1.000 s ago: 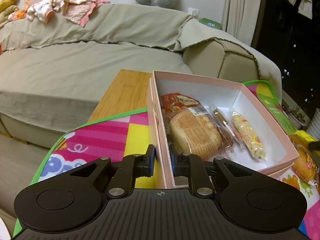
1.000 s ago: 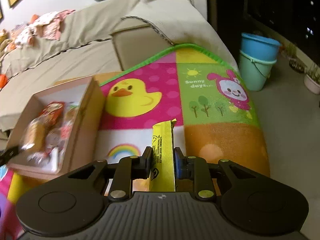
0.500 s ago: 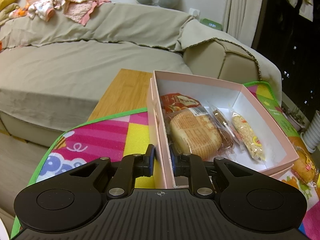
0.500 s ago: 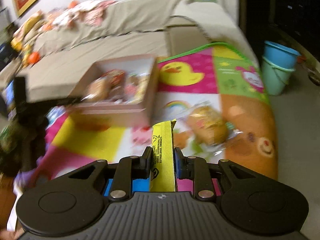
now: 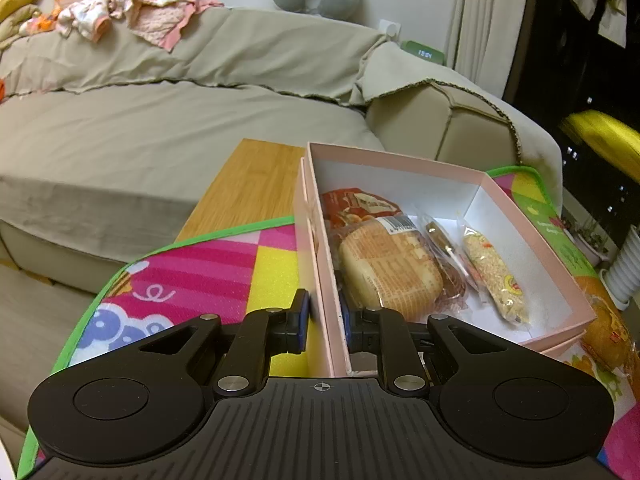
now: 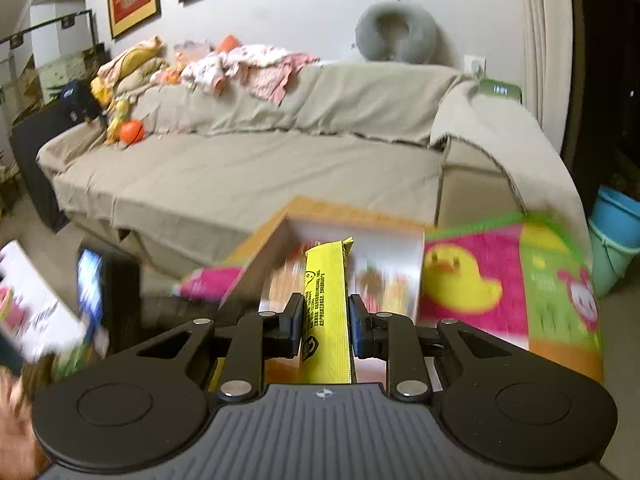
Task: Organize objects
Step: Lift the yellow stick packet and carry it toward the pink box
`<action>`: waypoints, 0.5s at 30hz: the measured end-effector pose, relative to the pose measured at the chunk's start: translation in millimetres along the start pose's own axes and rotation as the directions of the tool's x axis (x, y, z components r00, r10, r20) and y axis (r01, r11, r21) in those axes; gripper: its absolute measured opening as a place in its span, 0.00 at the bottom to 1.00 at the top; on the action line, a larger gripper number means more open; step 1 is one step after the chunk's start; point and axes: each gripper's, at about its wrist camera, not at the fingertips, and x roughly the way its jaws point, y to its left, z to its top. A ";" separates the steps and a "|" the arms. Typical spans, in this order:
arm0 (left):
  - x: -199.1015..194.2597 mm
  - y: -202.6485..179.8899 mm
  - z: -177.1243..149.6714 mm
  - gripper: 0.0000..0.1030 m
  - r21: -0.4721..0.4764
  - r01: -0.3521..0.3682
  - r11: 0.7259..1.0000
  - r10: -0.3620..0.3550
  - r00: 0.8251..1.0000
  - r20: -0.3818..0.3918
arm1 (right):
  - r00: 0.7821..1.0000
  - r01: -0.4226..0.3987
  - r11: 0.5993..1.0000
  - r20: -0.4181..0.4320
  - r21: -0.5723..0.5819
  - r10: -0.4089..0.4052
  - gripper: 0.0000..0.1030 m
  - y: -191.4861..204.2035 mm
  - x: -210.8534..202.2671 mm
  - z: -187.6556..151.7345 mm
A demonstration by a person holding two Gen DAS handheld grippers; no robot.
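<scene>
A pink box (image 5: 532, 240) sits on a colourful play mat (image 5: 192, 276). It holds a round wrapped bread (image 5: 390, 266), a red packet (image 5: 356, 204) and two thin snack bars. My left gripper (image 5: 323, 316) is shut on the box's left wall. My right gripper (image 6: 325, 322) is shut on a yellow snack packet (image 6: 326, 304), held above the blurred box (image 6: 360, 256). The yellow packet also shows at the right edge of the left wrist view (image 5: 604, 140). A wrapped bun (image 5: 612, 338) lies on the mat to the right of the box.
A beige covered sofa (image 5: 160, 128) with clothes on it runs behind the wooden table (image 5: 248, 184). Blue and green buckets (image 6: 616, 236) stand on the floor at the right. A grey neck pillow (image 6: 396, 32) hangs on the wall.
My right gripper has swung left and up with the yellow packet, from over the mat to above the box. My left gripper keeps its hold on the box wall.
</scene>
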 end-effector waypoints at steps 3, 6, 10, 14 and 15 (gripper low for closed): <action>-0.1 0.2 -0.3 0.18 0.000 0.003 1.000 -0.003 1.000 0.001 | 1.000 0.003 1.000 0.027 0.022 -0.003 0.22 -2.2 31.2 27.0; -0.5 0.4 -0.8 0.18 0.002 0.008 1.000 -0.008 1.000 0.000 | 0.999 0.013 0.999 0.035 0.033 -0.015 0.32 -2.8 63.9 41.7; -1.0 1.2 -1.8 0.19 0.001 0.016 1.000 -0.016 1.000 0.001 | 1.000 -0.001 0.997 -0.005 0.072 0.002 0.39 -8.4 85.5 36.5; -0.9 2.6 -2.6 0.19 0.001 0.015 1.000 -0.015 1.000 0.003 | 0.999 0.038 0.998 -0.033 0.054 -0.036 0.49 -21.0 81.7 9.7; -0.7 3.1 -3.0 0.19 -0.001 0.016 1.000 -0.016 1.000 0.003 | 0.998 0.054 0.997 -0.037 0.047 -0.052 0.52 -24.5 79.1 2.8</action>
